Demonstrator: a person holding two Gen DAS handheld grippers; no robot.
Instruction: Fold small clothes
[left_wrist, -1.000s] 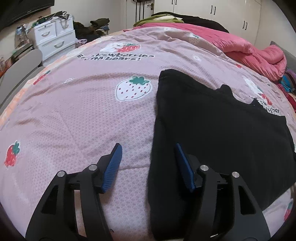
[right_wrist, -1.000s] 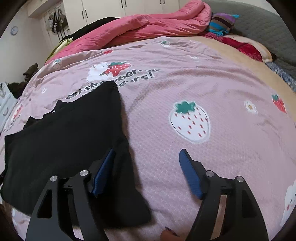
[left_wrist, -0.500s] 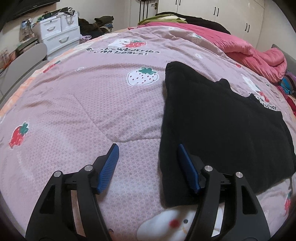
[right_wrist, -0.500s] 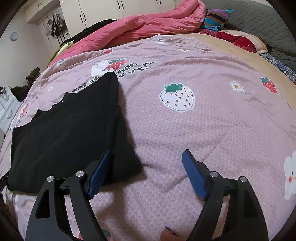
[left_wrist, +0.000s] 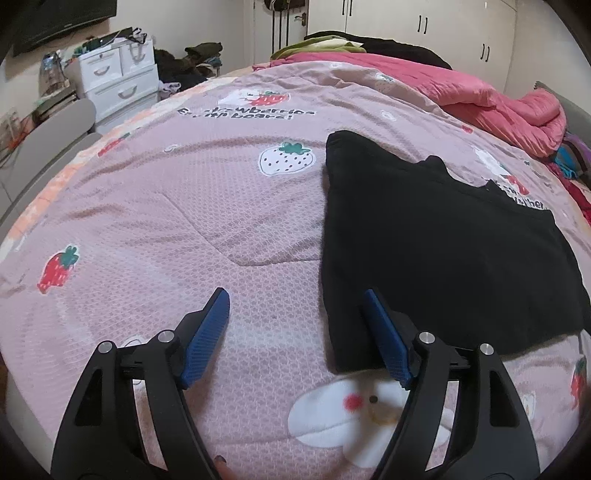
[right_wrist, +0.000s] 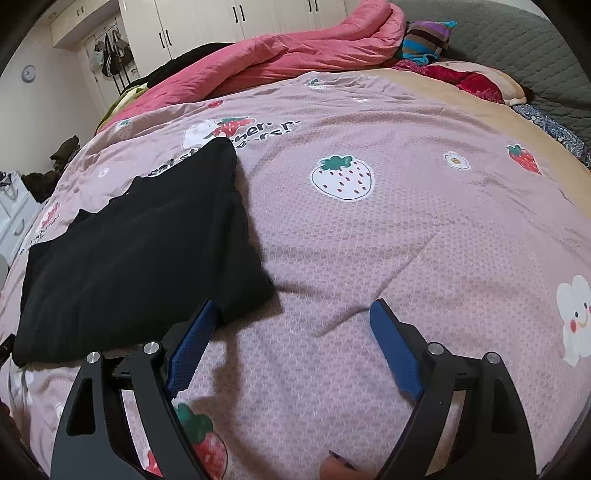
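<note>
A black garment (left_wrist: 436, 240) lies flat, folded into a rough rectangle, on a pink strawberry-print bedspread (left_wrist: 184, 221). My left gripper (left_wrist: 295, 321) is open and empty, just off the garment's near left corner, with its right finger over the edge of the cloth. In the right wrist view the same garment (right_wrist: 140, 251) lies to the left. My right gripper (right_wrist: 291, 332) is open and empty, just off the garment's near right corner, with its left finger at the cloth's edge.
A crumpled pink quilt (left_wrist: 480, 96) lies along the far side of the bed, with striped cloth and pillows (right_wrist: 428, 40) beside it. White drawers (left_wrist: 118, 81) and a grey chair (left_wrist: 48, 136) stand to the left. White wardrobes (right_wrist: 240, 22) line the wall.
Both grippers have pulled back toward the near edge of the bed and off the garment. The garment lies as before, and both grippers stay open.
</note>
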